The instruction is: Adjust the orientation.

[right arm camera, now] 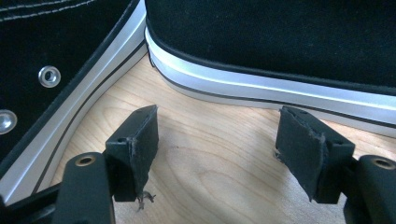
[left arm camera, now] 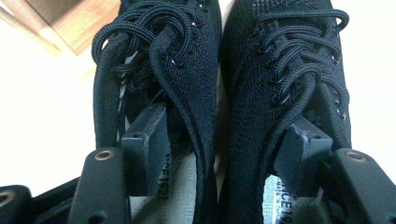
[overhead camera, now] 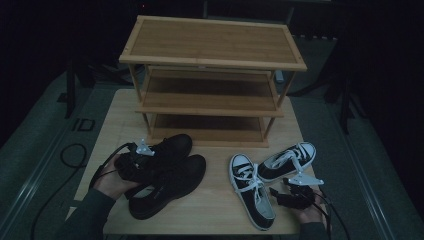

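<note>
Dim room, background mostly black. Light wooden table [overhead camera: 210, 200] in the centre, standing on grey floor [overhead camera: 45, 130]. Three-tier bamboo shoe rack [overhead camera: 212, 42] sits at the table's far half, shelves bare. Black cable [overhead camera: 70, 152] loops on the floor left of the table. Dark stand legs [overhead camera: 70, 90] at left and more [overhead camera: 345, 100] at right. Small red indicator light [overhead camera: 144, 6] at the top edge.

Wooden shoe rack [overhead camera: 212, 45] (three-tiered) on table [overhead camera: 220, 200]
</note>
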`<state>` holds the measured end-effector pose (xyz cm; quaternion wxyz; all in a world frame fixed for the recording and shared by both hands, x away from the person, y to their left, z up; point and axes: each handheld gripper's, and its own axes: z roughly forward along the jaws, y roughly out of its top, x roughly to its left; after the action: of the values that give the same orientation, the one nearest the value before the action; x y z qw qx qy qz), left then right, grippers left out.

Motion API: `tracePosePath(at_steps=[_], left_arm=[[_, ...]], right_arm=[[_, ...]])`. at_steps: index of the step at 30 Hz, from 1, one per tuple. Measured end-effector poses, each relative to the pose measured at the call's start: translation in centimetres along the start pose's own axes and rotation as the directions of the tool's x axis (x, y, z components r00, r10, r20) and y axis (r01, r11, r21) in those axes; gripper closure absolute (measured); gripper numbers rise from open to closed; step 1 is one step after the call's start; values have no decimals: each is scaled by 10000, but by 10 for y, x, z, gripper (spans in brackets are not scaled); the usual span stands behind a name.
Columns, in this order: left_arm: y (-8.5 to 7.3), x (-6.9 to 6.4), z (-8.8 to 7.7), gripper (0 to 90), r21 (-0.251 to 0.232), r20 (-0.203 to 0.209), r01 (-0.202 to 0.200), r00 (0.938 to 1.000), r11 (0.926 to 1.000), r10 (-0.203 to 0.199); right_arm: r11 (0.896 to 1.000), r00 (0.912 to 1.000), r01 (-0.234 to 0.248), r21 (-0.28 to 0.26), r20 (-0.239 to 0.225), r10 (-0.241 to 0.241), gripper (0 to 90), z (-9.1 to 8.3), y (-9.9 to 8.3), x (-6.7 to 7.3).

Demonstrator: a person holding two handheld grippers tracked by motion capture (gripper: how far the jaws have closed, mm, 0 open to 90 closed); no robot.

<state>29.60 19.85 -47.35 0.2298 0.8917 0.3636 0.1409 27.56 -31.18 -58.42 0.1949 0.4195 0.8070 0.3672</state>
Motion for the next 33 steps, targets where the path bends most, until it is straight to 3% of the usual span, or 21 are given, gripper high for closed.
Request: tracePosePath(at_steps=[9, 12, 21, 33], left_arm=[[5, 4, 15, 534, 475, 513, 41, 9987, 9989, -66], [6, 3, 16, 584, 623, 487, -14, 9988, 9981, -16], [6, 5, 16, 848, 590, 515, 22, 9987, 9983, -53], [7, 0, 14, 859, 433, 358, 72, 9993, 9990, -88]], right_arm=[[10000, 10000, -1, 2, -3, 1, 296, 0, 0, 0], [10000, 10000, -3, 2, -4, 3, 296, 0, 0, 0], [10000, 10000, 0, 2, -6, 0, 296, 0, 0, 0], [10000, 10000, -8, 2, -13, 8, 295, 0, 0, 0]])
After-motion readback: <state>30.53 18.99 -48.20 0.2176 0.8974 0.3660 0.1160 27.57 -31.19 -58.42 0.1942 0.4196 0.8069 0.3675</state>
